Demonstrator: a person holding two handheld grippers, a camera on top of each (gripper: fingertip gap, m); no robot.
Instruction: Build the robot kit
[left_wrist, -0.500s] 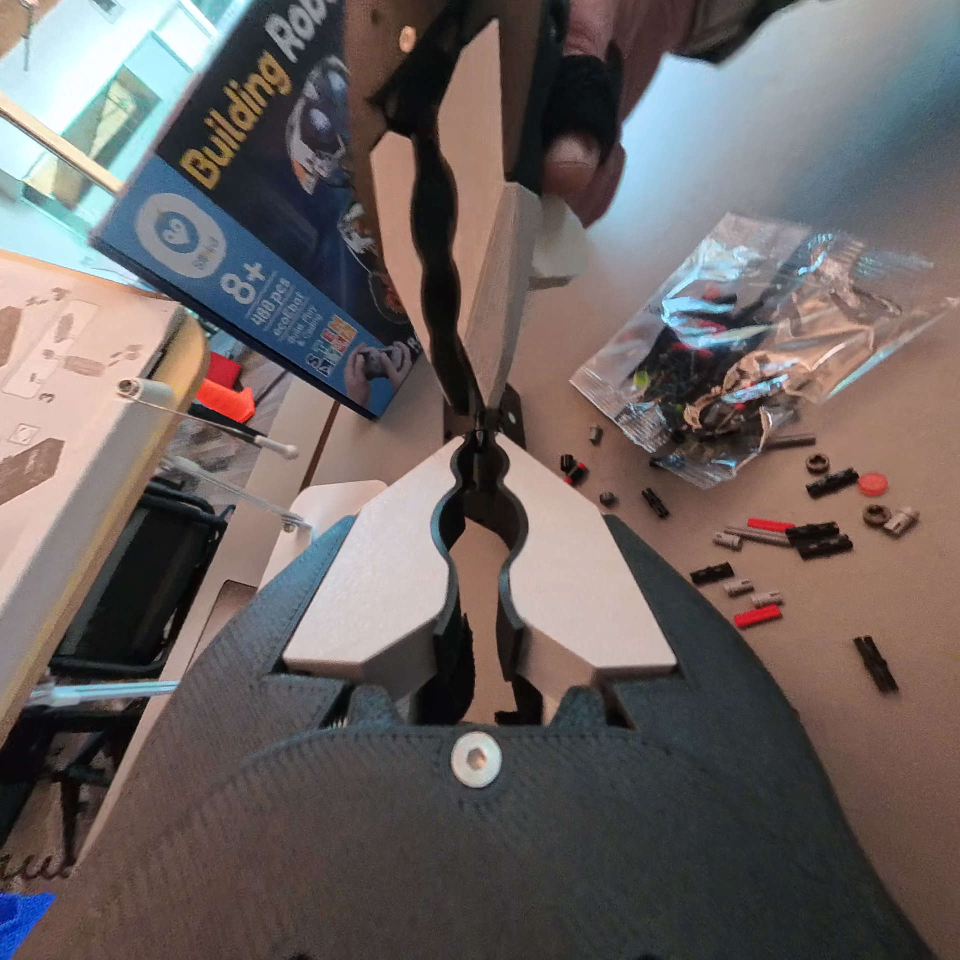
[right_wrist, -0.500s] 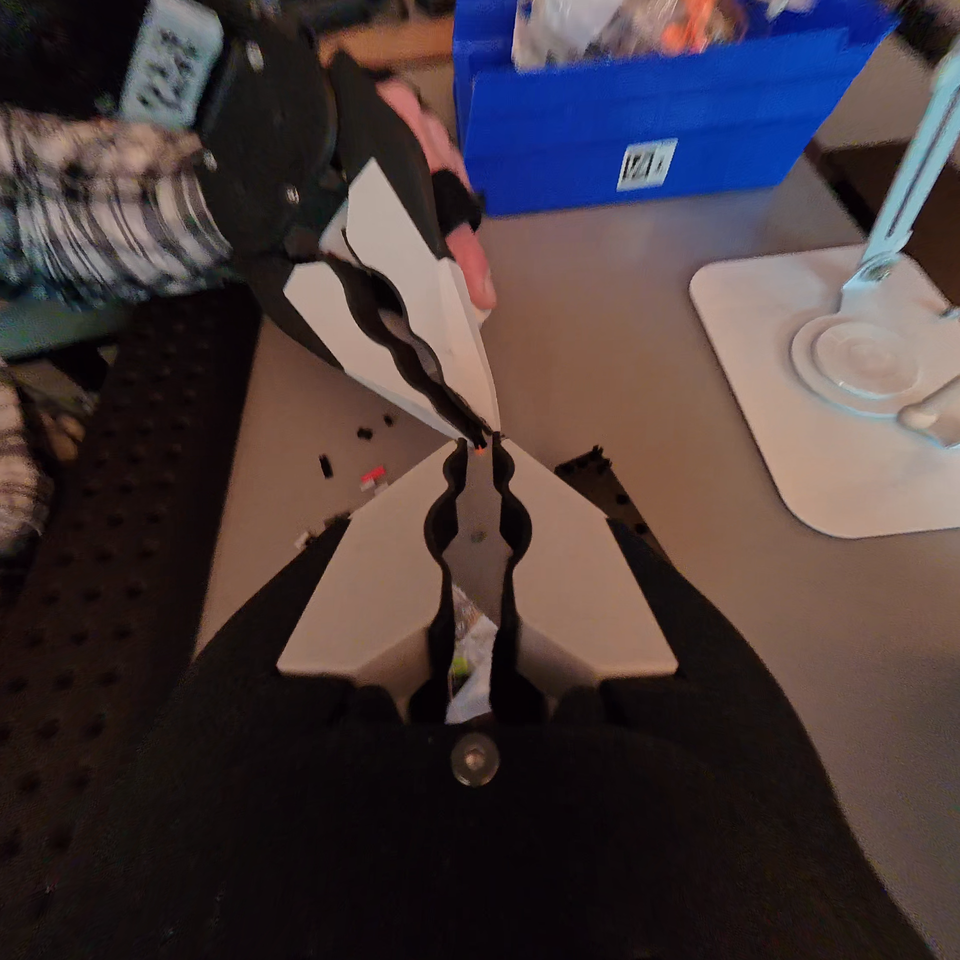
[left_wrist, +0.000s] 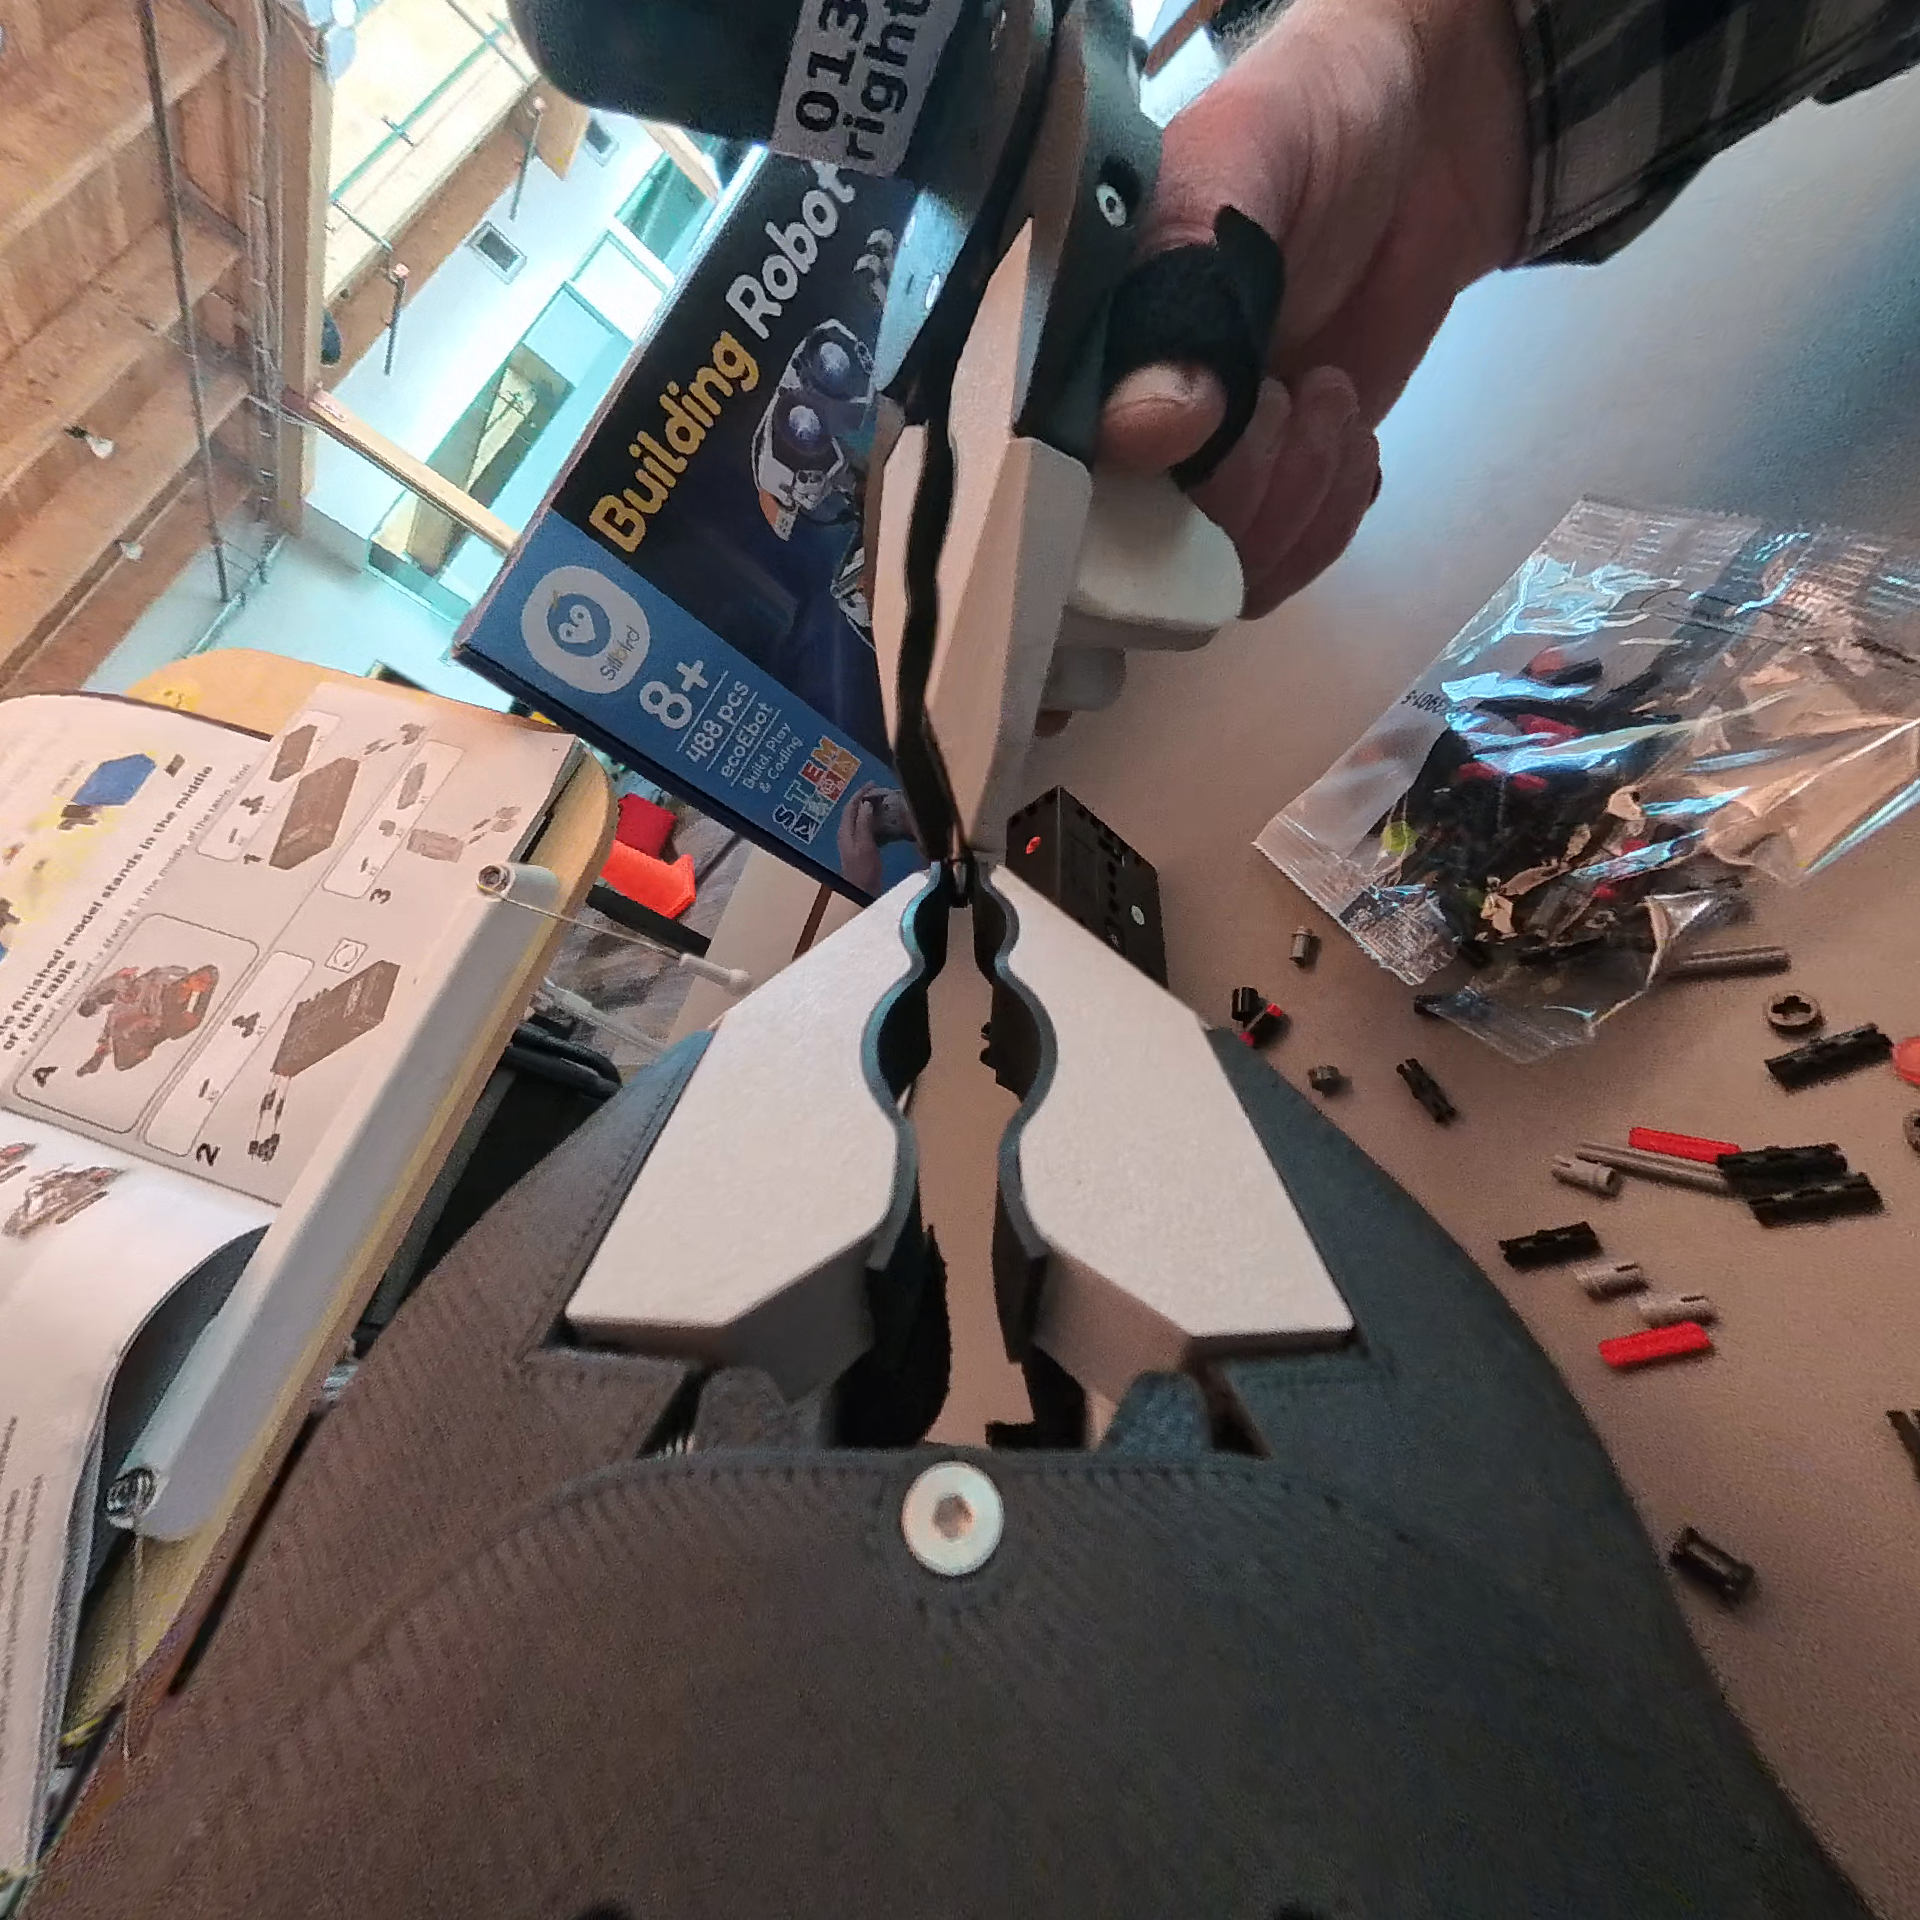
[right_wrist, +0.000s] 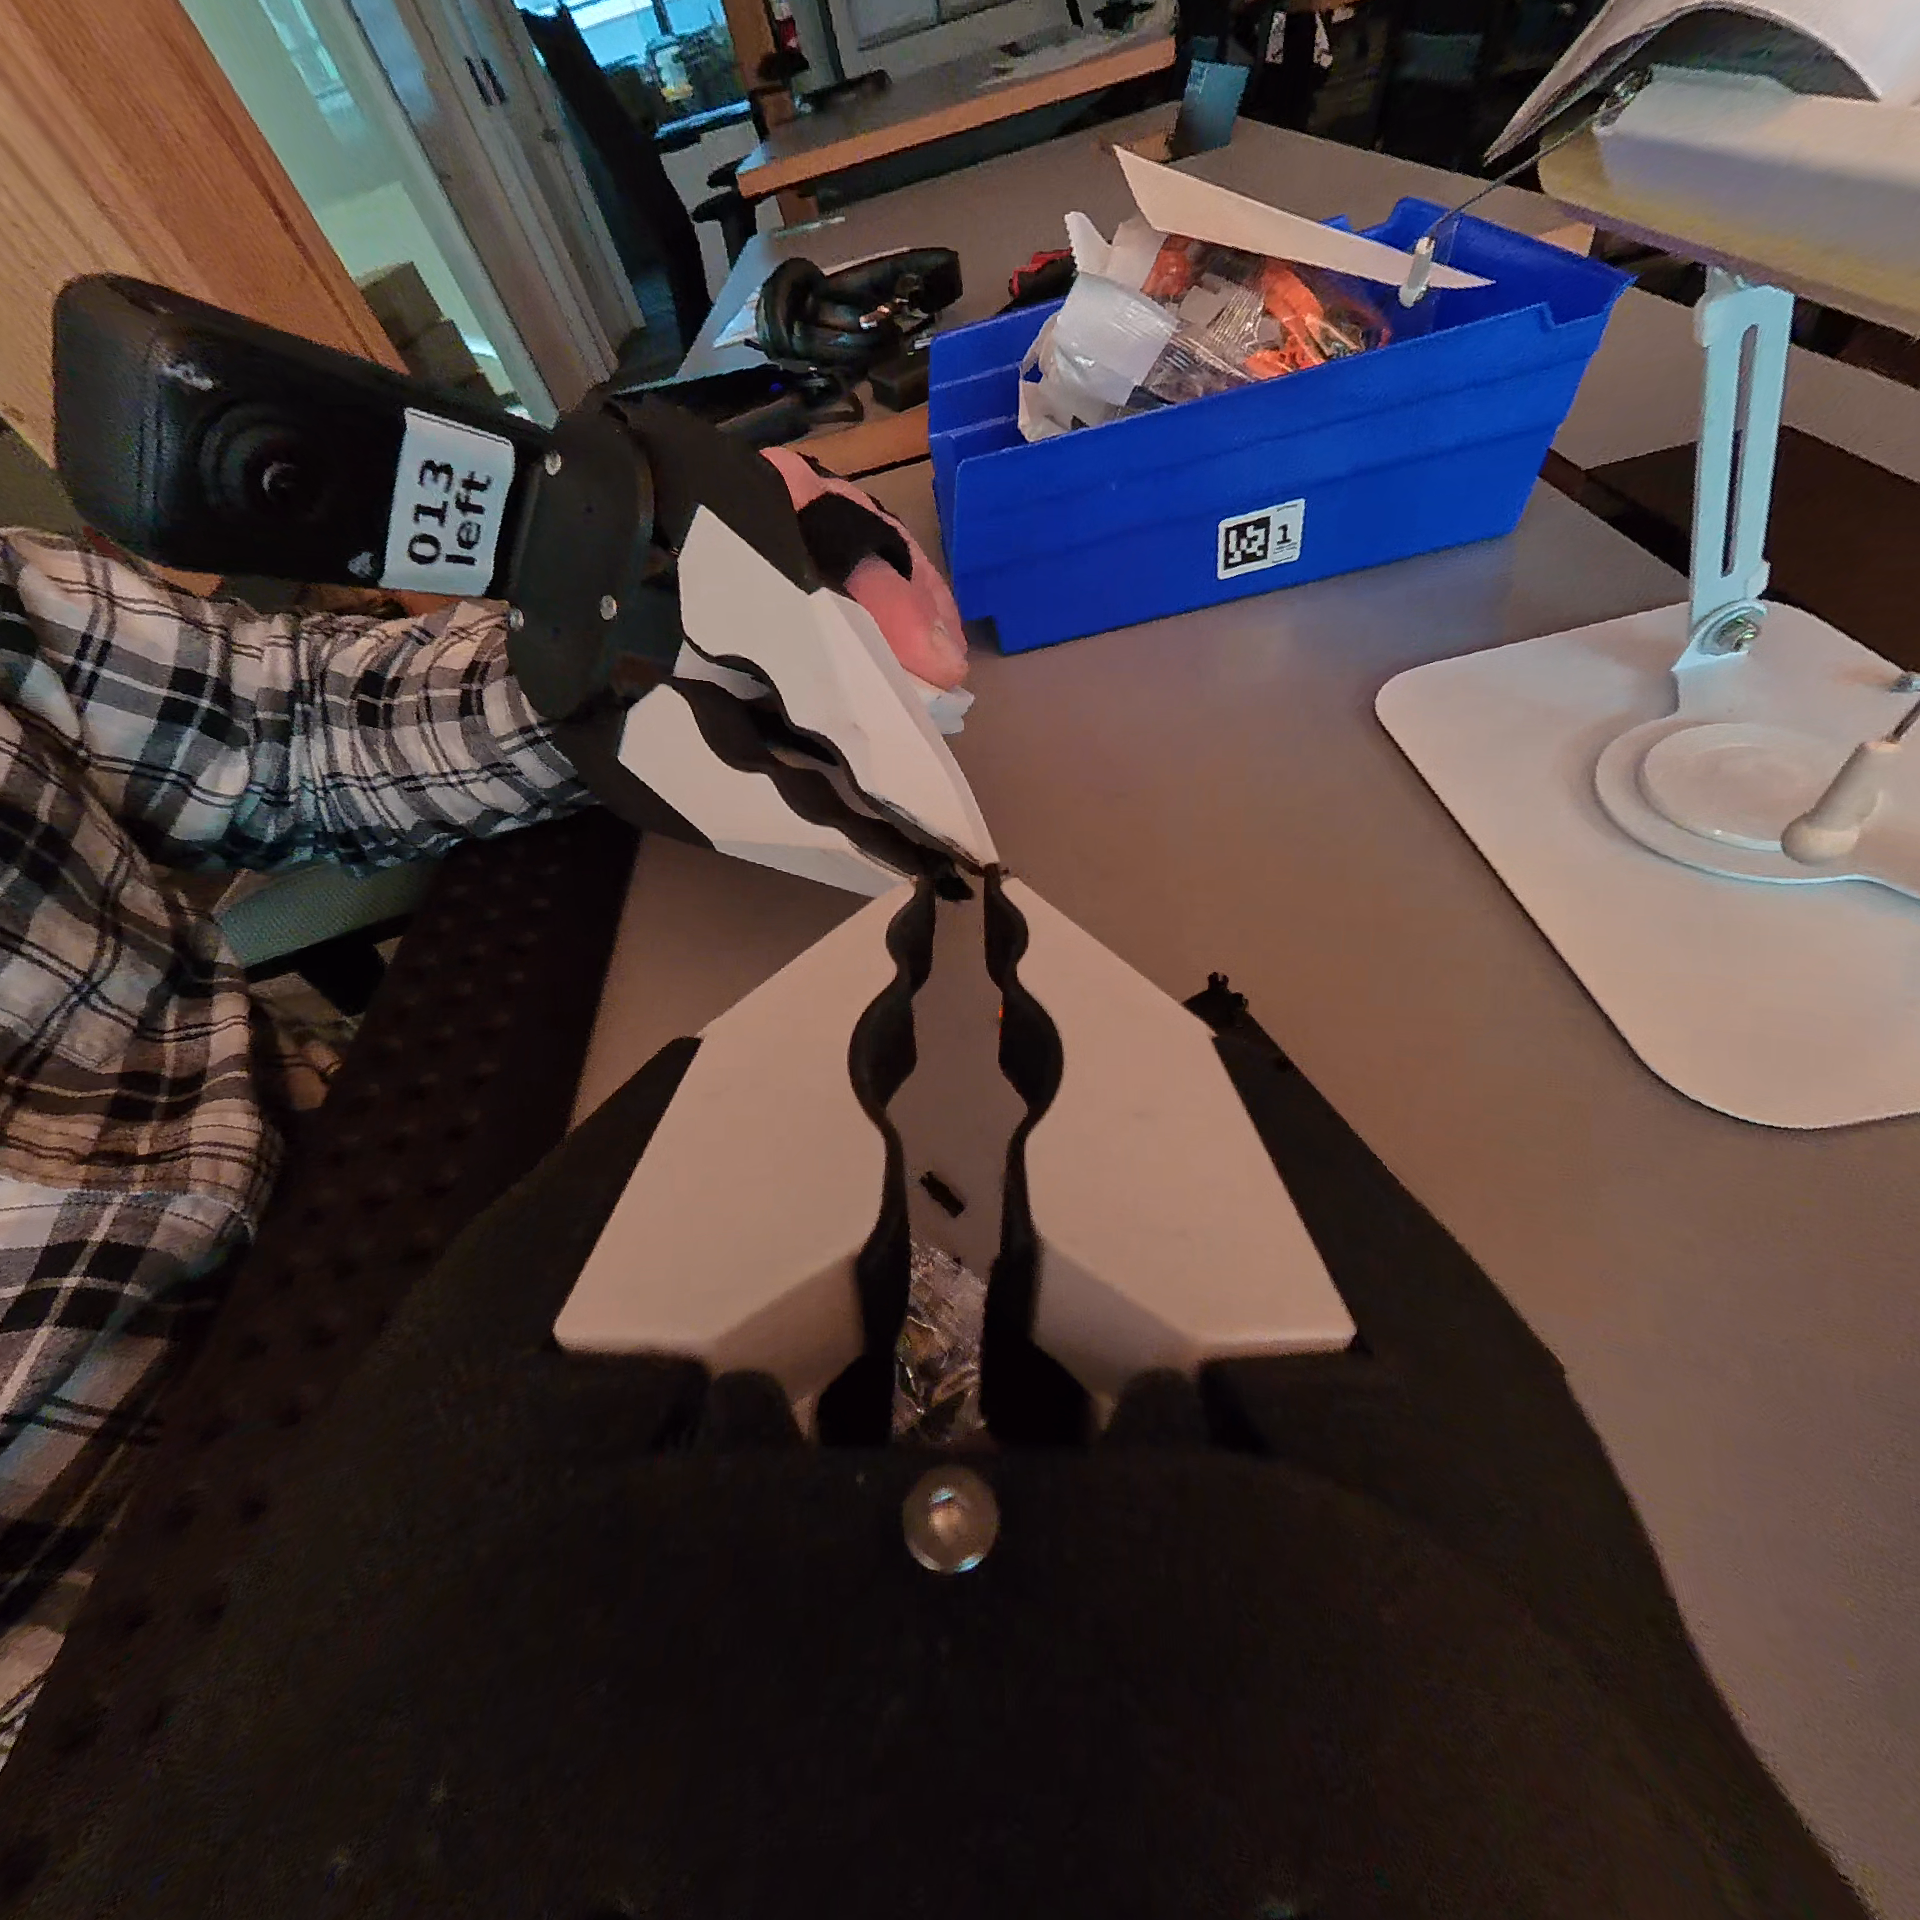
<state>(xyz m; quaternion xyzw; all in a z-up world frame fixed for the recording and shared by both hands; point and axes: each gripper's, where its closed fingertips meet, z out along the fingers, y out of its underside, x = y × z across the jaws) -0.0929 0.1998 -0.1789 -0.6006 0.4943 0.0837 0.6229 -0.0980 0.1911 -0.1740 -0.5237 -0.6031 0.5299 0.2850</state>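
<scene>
Tip to tip above the grey table (right_wrist: 1195, 790): left gripper (left_wrist: 951, 885) and right gripper (right_wrist: 953, 888), jaws of each nearly closed, seemingly both pinching one small black piece (right_wrist: 951, 884). Just beyond, a black block (left_wrist: 1081, 883). Farther right, a clear parts bag (left_wrist: 1579, 821) and scattered loose pins (left_wrist: 1652, 1349).

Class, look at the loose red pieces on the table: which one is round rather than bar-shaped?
The red disc at the left wrist view's right edge, below the plastic bag. The other red pieces are straight bars.
</scene>
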